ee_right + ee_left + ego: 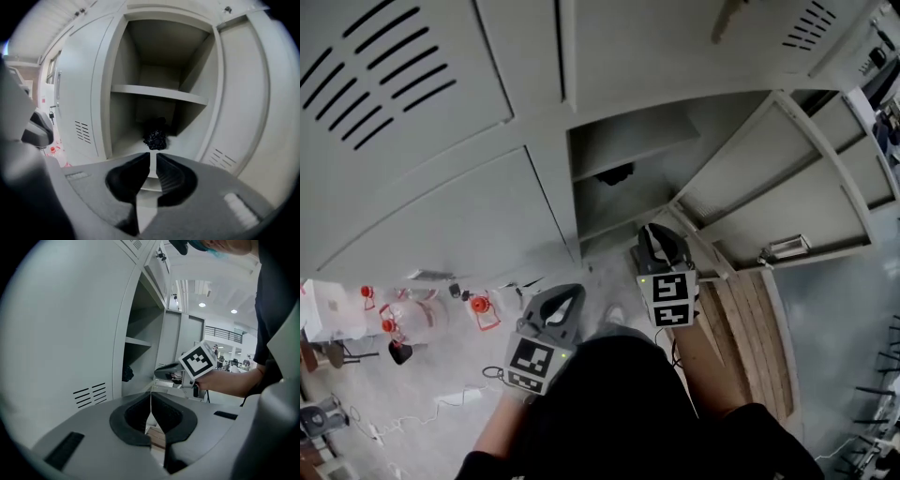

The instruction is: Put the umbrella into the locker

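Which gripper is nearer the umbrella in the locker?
Right. The right gripper points at the umbrella from just outside the open locker; the left gripper hangs farther back, to its left.

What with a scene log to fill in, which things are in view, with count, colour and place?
Lockers: a bank, grey, ahead; one stands open.
Door: one, grey, swung open at the right.
Shelf: one, grey, inside the open locker.
Umbrella: one, black, folded, in the compartment below the shelf.
Wooden planks: several, pale, on the floor under the door.
Red-topped items: several, on the floor at left; too small to identify.
Cable: one, white, floor at left.
Left gripper: grey, fingers shut, empty.
Right gripper: grey, fingers shut, empty, facing the open locker.
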### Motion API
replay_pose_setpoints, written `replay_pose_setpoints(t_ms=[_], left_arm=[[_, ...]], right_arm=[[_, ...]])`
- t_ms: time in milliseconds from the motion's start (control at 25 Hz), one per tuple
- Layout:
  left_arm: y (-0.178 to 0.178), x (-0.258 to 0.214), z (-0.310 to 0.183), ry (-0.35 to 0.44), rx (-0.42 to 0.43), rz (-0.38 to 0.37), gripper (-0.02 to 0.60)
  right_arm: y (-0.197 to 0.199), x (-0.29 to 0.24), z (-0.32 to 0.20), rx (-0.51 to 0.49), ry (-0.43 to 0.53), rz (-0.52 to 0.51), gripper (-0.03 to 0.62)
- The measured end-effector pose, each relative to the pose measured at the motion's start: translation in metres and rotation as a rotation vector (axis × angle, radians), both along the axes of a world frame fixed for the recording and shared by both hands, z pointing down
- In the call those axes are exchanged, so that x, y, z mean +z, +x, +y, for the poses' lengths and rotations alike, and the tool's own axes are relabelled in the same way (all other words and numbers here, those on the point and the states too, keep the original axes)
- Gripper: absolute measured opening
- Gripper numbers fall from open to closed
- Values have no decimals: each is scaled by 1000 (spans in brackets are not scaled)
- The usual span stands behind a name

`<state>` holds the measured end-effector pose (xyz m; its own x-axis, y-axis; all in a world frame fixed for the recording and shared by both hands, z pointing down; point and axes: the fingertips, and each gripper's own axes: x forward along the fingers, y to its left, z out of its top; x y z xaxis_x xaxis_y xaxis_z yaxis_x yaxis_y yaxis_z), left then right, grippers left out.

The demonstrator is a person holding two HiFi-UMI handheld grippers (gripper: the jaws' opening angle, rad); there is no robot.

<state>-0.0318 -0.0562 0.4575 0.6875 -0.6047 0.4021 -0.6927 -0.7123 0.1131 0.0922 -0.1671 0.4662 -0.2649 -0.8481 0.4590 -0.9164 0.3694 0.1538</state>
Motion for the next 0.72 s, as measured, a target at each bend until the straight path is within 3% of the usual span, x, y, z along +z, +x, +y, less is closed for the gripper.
replay_pose_setpoints(t_ms=[400, 560, 720], left_arm=[[19, -5, 0, 11, 128, 61, 11], [24, -15, -3, -45, 106, 115, 10], [26, -16, -6, -49, 121, 131, 10]], right_arm=[[-1, -32, 56, -45, 52, -200, 34], [-1, -45, 71, -62, 89, -236, 17], [-3, -46, 79, -78, 100, -267, 15]])
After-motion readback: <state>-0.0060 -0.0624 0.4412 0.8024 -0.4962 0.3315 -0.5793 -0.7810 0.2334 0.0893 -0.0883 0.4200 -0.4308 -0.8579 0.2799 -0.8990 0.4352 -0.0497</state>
